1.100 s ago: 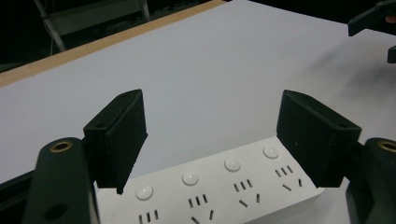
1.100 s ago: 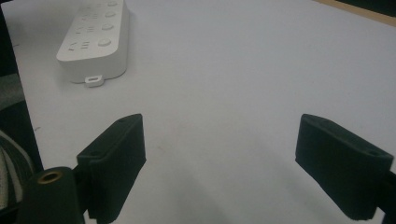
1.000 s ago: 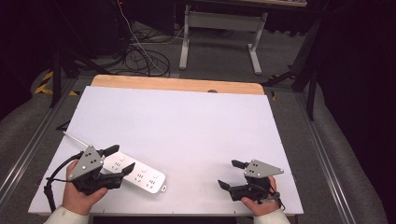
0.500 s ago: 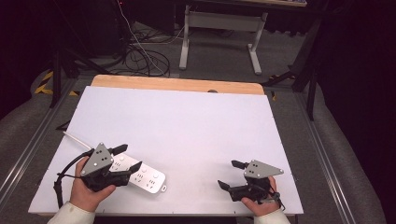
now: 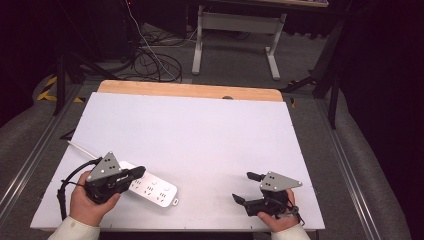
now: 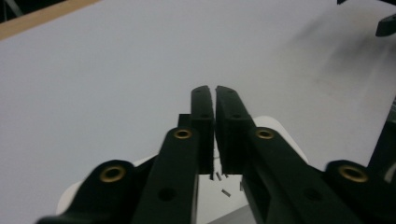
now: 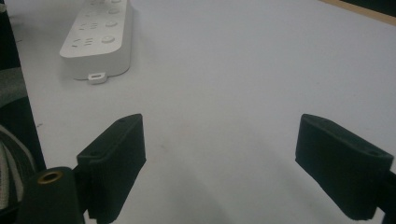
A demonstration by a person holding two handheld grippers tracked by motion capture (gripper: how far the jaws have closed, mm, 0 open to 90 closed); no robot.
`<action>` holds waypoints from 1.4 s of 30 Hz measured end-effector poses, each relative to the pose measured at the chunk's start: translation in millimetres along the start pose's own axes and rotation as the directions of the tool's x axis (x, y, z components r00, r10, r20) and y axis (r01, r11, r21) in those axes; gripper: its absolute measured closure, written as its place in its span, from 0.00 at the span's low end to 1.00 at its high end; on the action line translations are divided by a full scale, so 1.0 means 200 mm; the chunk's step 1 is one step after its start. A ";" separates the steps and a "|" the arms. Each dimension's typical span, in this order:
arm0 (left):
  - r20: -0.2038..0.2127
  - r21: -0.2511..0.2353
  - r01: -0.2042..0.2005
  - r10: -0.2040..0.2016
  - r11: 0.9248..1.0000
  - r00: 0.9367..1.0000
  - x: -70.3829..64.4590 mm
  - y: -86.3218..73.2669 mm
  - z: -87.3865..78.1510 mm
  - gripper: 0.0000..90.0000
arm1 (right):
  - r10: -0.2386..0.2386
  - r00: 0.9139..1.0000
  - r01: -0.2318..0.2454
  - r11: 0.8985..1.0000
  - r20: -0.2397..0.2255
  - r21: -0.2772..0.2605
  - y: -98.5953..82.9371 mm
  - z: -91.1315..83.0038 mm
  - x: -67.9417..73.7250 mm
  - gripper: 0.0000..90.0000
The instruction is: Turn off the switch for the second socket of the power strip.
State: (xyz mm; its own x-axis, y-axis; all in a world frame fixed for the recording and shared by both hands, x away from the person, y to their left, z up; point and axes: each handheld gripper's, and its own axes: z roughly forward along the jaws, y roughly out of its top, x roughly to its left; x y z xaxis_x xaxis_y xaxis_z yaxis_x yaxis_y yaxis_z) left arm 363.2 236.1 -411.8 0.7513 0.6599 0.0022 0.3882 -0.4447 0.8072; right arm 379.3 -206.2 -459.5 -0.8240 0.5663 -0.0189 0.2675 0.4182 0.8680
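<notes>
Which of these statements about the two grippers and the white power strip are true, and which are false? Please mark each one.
1. The left gripper has its jaws closed together, with nothing between them. True.
2. The right gripper is shut. False: its jaws stand wide apart.
3. The power strip lies beside the right gripper. False: it lies under the left gripper, on the table's left side.
4. The right gripper holds nothing. True.

1. A white table [image 5: 200,135] carries a wooden strip [image 5: 190,90] along its far edge.
2. A white power strip [image 5: 152,188] lies near-left on it.
3. Far off, tangled cables [image 5: 155,60] and a grey desk frame [image 5: 235,37] stand on the floor.
</notes>
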 end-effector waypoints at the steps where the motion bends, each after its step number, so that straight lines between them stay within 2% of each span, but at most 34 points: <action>1: 0.000 0.000 0.000 0.000 1.000 1.000 0.00 0.00 0.00 1.00 | 0.000 1.000 0.000 1.000 0.000 0.000 0.00 0.00 0.00 0.18; 2: 0.052 0.048 0.000 -0.003 0.999 0.999 0.01 0.01 0.02 1.00 | -0.001 1.000 0.001 1.000 -0.002 0.001 0.00 0.00 0.00 0.19; 4: 0.057 0.065 0.003 -0.006 0.998 0.998 0.01 0.01 0.03 1.00 | -0.001 1.000 0.001 1.000 -0.003 0.002 0.00 0.00 0.00 0.19; 5: 0.040 0.083 -0.001 -0.002 0.997 0.999 0.00 0.01 0.04 1.00 | -0.004 1.000 0.004 1.000 -0.003 0.003 0.00 0.00 0.00 0.19; 7: 0.041 0.096 0.005 -0.009 0.995 0.999 0.00 0.02 0.04 1.00 | -0.003 1.000 0.003 1.000 -0.004 0.001 0.00 0.00 0.00 0.19; 11: 0.027 0.108 0.032 -0.036 0.994 0.999 0.01 0.02 0.04 1.00 | -0.004 1.000 0.004 1.000 -0.003 0.001 0.00 0.00 0.00 0.19; 12: 0.015 0.123 0.050 -0.052 0.991 0.999 0.02 0.02 0.04 1.00 | -0.004 1.000 0.004 1.000 -0.005 0.001 0.00 0.00 0.00 0.19; 15: -0.001 0.146 0.058 -0.058 0.988 0.998 0.03 0.03 0.05 1.00 | -0.004 1.000 0.004 1.000 -0.003 0.002 0.00 0.00 0.00 0.19; 17: -0.010 0.178 0.081 -0.080 0.981 0.997 0.04 0.04 0.07 1.00 | -0.002 1.000 0.002 1.000 -0.002 0.000 0.00 0.00 0.00 0.19; 20: -0.018 0.190 0.101 -0.100 0.976 0.995 0.05 0.04 0.08 1.00 | -0.005 1.000 0.005 1.000 -0.003 0.003 0.00 0.00 0.00 0.19; 25: -0.037 0.245 0.140 -0.135 0.959 0.990 0.08 0.04 0.11 1.00 | -0.004 1.000 0.004 1.000 -0.005 0.003 0.00 0.00 0.00 0.19; 27: -0.038 0.251 0.143 -0.138 0.957 0.990 0.09 0.05 0.11 1.00 | -0.004 1.000 0.004 1.000 -0.006 0.003 0.00 0.00 0.00 0.19; 34: -0.066 0.301 0.182 -0.170 0.936 0.983 0.12 0.05 0.16 1.00 | -0.002 1.000 0.002 1.000 -0.006 0.004 0.00 0.00 0.00 0.19; 37: -0.073 0.314 0.190 -0.176 0.930 0.982 0.13 0.05 0.17 1.00 | -0.002 1.000 0.002 1.000 -0.006 0.005 0.00 0.00 0.00 0.19; 42: -0.089 0.343 0.206 -0.187 0.916 0.978 0.14 0.05 0.20 1.00 | -0.001 1.000 0.001 1.000 -0.008 0.005 0.00 0.01 0.00 0.19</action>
State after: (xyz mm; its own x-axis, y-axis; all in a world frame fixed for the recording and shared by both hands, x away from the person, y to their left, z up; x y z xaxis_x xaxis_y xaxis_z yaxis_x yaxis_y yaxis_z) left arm 410.0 225.4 -427.2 0.6150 0.7826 -0.0966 0.6940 -0.4791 0.5373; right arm 379.9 -205.9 -460.5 -0.8282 0.5603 -0.0155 0.2693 0.4221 0.8656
